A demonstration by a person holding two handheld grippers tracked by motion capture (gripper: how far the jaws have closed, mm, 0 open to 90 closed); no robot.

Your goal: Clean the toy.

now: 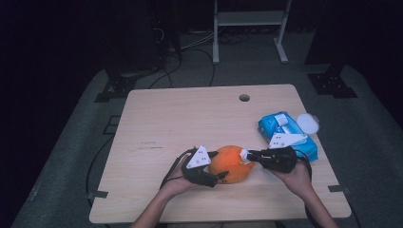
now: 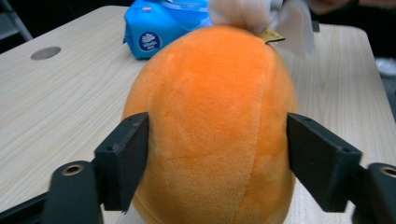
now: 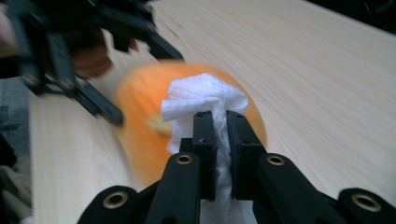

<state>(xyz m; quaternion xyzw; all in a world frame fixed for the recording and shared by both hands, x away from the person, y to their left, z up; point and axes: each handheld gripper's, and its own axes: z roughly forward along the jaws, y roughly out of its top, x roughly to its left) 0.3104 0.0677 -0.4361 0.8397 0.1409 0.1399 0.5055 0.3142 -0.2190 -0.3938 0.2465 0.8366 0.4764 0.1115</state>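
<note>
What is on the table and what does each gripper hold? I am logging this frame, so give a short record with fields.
work in hand: wiping an orange plush toy
left gripper: jaws either side of the toy, steadying it
right gripper: shut on a white wipe, held against the toy
also on table: blue wipes pack, lid flipped open
table: light wood, round hole at the far edge

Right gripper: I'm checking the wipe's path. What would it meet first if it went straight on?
Probably the orange plush toy: the right gripper, clamping a white wipe, points right at it.
</note>
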